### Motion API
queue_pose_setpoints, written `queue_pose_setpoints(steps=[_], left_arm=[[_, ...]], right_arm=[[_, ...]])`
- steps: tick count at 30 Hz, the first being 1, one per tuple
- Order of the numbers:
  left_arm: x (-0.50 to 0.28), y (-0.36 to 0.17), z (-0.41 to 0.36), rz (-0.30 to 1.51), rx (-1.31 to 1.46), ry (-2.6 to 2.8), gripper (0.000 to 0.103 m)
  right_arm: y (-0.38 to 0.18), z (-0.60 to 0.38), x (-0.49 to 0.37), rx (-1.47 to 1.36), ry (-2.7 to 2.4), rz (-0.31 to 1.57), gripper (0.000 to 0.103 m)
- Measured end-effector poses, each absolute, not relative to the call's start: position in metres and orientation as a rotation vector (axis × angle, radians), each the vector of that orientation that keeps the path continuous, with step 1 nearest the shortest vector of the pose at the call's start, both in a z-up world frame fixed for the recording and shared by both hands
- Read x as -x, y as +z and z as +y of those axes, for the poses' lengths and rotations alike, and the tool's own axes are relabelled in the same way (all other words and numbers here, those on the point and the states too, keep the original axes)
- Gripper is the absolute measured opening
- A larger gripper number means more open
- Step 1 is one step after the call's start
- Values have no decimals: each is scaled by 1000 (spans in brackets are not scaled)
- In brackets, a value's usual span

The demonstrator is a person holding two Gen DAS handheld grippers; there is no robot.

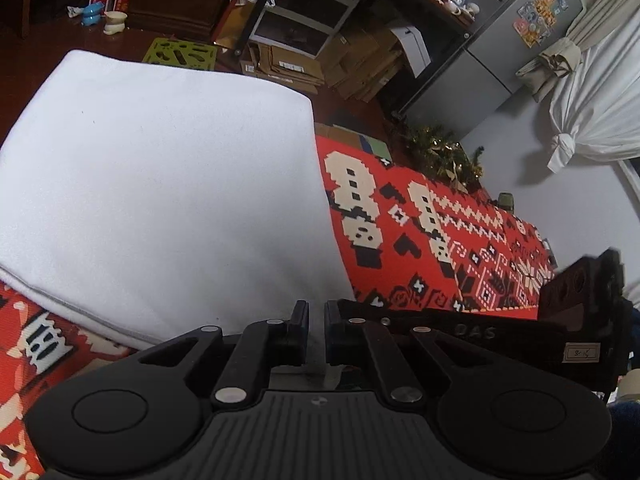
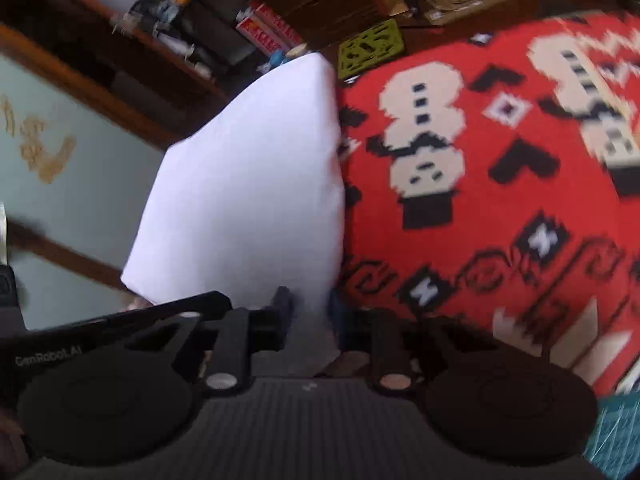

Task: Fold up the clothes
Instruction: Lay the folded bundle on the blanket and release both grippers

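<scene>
White folded cloth on the red patterned blanket, both claws at its near edge.
Left claw (image 1: 316,330) is pinched together on the white cloth's (image 1: 160,184) corner; right claw (image 2: 310,312) is slightly apart with cloth between, actual grip unclear. Cloth looks light, soft, floppy: best held at corners or hems. No containers close by.

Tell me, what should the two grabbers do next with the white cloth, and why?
Probably lift the near edge together and fold it over. The white cloth lies flat on the red blanket, and both the left gripper and the right gripper have its near edge between their jaws.
</scene>
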State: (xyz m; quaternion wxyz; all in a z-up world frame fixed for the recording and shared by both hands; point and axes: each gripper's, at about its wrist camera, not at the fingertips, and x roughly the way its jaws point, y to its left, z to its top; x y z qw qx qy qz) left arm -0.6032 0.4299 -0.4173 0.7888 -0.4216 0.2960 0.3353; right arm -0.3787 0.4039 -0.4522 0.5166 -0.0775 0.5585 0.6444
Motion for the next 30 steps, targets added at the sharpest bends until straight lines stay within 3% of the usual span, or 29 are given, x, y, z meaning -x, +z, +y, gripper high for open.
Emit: queue_pose_setpoints(steps=[5,8,12,17,23,30], left_arm=[[599,-421,428,655,907,716,6],[594,-416,430,638,881,709,6],[582,-418,438,628,887,679,6],[562,-442,438,707,903,611,2],[558,-457,427,750,916,584,1],[557,-461,428,756,943,573,2]], right_arm=[[-464,376,361,35,1453,1473,11],[-464,367,353,58,1444,1476,0],[-451,371,341,57,1461,1415,1],[-434,443,342,135,1606,1285,1],[-453,491,343,302,1639,1244,1],[-426,517,331,186,1725,1202,1]])
